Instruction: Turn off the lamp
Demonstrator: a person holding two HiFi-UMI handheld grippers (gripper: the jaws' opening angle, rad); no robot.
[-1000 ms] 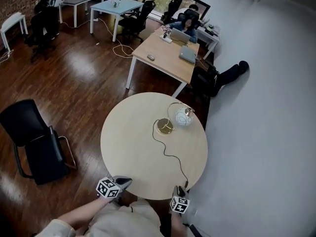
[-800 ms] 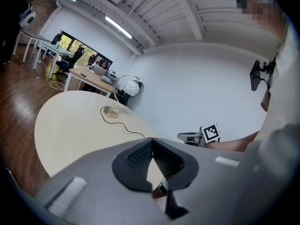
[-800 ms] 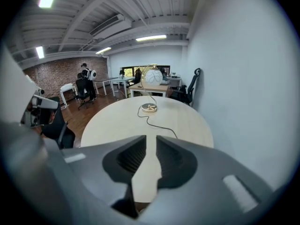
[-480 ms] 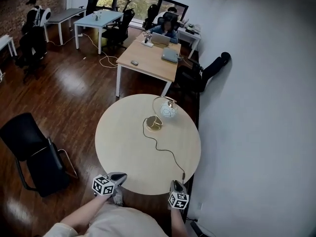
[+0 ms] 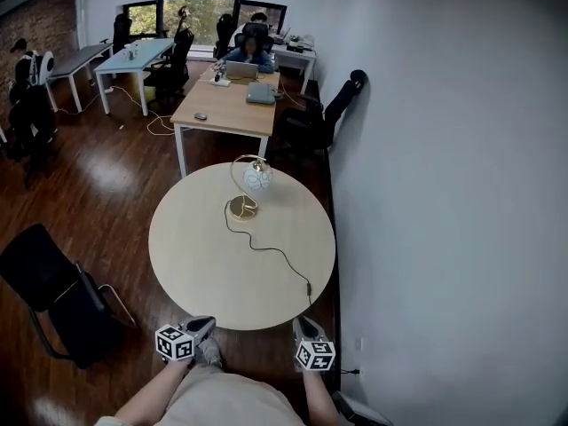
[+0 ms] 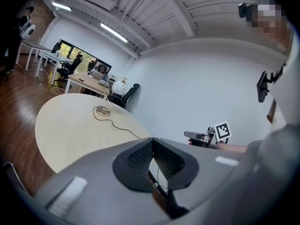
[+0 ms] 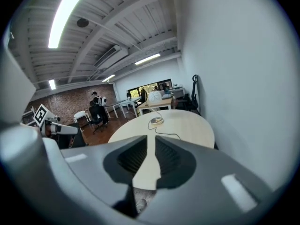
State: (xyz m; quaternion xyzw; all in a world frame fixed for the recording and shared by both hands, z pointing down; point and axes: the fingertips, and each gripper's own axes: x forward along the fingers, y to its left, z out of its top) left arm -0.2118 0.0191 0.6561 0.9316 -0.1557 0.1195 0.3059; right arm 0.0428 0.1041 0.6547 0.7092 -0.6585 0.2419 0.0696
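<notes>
Lamp in the head view: one, on the round table, standing close to the far edge, white globe shade hanging from a gold arch over a gold base. One dark cord snakes from that base across the top and goes over the near right edge. And there are the two grippers, both off the near edge and well apart from the lamp: the left gripper by the near left edge, the right gripper by the near right edge. One black chair sits on the wood floor off the table's left edge.

Over to the left gripper view: the left gripper's tips meet, clenched on nothing. Beyond them, the lamp stands at the far edge, and the right gripper pokes in from the right.

Right gripper view now: the right gripper has just been closing, and a narrow slit shows between its pads, with nothing in it. Bare table shows through the slit, with the lamp straight ahead at the far edge.
</notes>
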